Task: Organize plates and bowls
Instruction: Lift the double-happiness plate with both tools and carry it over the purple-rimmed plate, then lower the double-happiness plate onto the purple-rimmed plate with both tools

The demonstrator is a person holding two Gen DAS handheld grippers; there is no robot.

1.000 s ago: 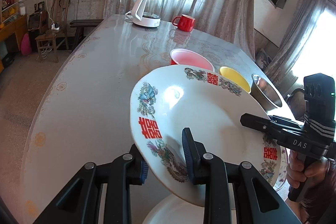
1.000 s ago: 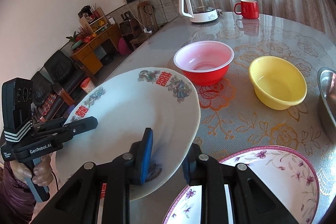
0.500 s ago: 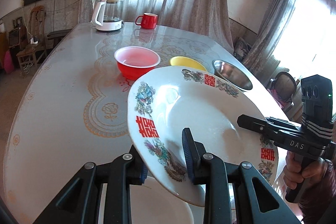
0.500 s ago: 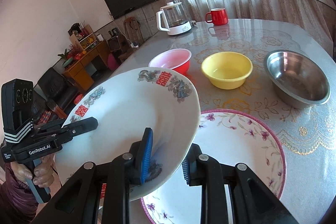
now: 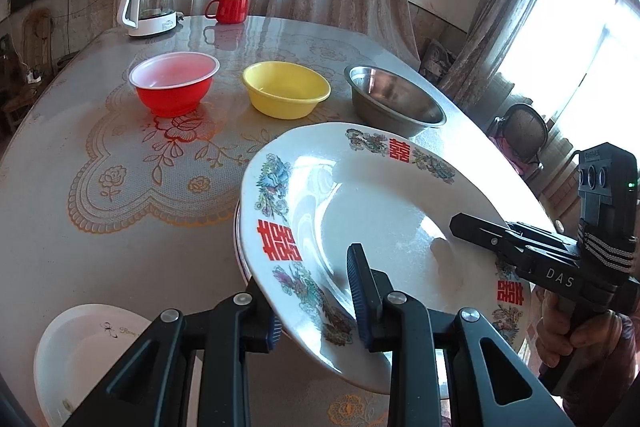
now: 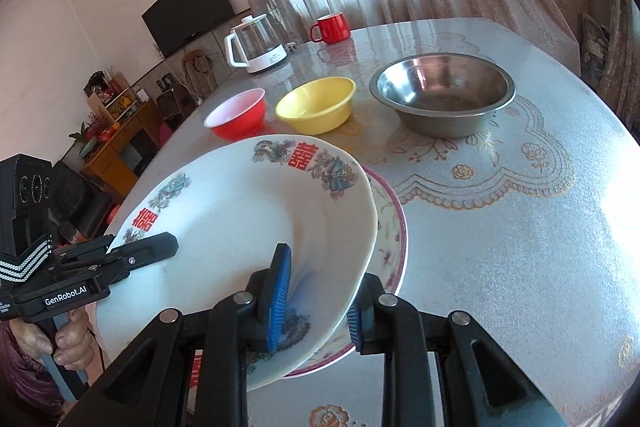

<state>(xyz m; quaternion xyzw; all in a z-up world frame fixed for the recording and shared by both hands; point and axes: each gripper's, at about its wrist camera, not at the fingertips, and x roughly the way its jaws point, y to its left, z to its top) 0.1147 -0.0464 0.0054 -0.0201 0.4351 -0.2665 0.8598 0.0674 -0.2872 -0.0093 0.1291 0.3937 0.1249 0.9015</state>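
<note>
Both the left gripper (image 5: 316, 291) and the right gripper (image 6: 320, 297) stay clamped on opposite rims of the white decorated ceramic plate (image 5: 372, 211). It has travelled across the table and now hangs just over the purple-rimmed floral plate (image 6: 390, 227). Beyond stand the red (image 5: 174, 83), yellow (image 5: 286, 89) and steel (image 5: 396, 101) bowls. Stacking looks imminent.

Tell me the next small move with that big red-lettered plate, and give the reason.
Probably lower it straight down. Both grippers, left and right, clamp opposite rims of the white plate, which hangs tilted above the purple-rimmed floral plate on the table. The two look roughly aligned, so setting it down would stack them.
</note>
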